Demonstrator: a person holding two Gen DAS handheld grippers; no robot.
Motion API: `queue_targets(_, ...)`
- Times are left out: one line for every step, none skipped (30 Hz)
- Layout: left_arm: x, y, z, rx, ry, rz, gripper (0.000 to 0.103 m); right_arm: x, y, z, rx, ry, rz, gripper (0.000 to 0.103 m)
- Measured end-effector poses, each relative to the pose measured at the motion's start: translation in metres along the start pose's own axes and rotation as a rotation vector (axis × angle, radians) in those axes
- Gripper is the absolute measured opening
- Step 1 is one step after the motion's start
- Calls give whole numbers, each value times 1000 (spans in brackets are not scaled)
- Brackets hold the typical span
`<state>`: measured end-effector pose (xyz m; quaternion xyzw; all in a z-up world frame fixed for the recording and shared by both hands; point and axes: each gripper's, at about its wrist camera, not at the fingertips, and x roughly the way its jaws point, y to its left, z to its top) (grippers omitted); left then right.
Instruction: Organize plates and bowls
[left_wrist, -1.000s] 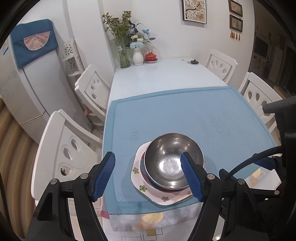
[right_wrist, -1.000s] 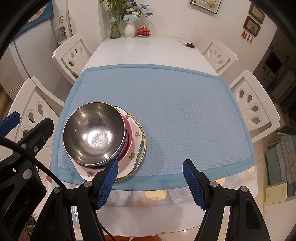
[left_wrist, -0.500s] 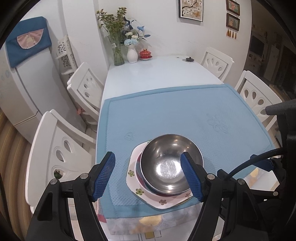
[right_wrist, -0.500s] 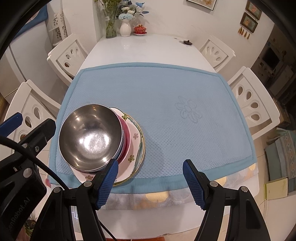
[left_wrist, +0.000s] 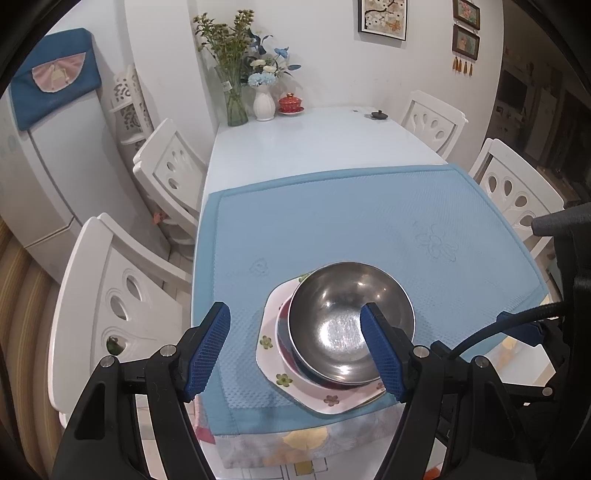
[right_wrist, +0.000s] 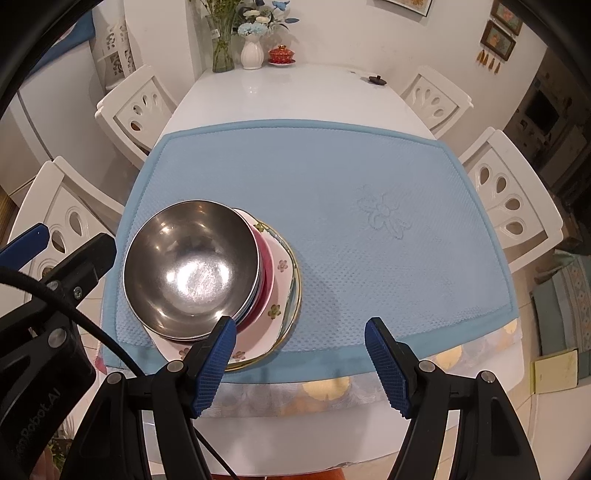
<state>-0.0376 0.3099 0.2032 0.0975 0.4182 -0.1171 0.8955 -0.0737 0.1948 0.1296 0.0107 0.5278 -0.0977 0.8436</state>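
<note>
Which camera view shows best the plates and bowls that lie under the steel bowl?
The right wrist view. Beside the steel bowl it shows a red bowl's side, the flowered plate and a gold-rimmed plate's edge. In the left wrist view, the steel bowl and a blue finger pad hide most; the flowered plate shows.

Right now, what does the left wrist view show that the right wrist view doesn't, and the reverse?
Only the left wrist view shows the fridge with its blue cover and the flower picture whole. Only the right wrist view shows the gold rim of the bottom plate, the yellow pad on the floor, and the left gripper from the side. Both show the steel bowl stacked on plates, the blue mat, the vases and open fingers.
</note>
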Motion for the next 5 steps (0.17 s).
queue_targets(1, 0, 0, -6, -3, -5, 71, 0, 0, 0, 0, 0, -2, 70)
queue_targets(1, 0, -1, -11, -4, -12, 71, 0, 0, 0, 1, -1, -2, 70)
queue_targets(2, 0, 0, -14, -3, -14, 71, 0, -1, 1, 3, -1, -1, 70)
queue_targets(2, 0, 0, -17, -3, -9, 71, 0, -2, 1, 4, -2, 0, 70)
queue_targets(3, -1, 1, -20, 0, -2, 71, 0, -3, 1, 2, -2, 1, 70)
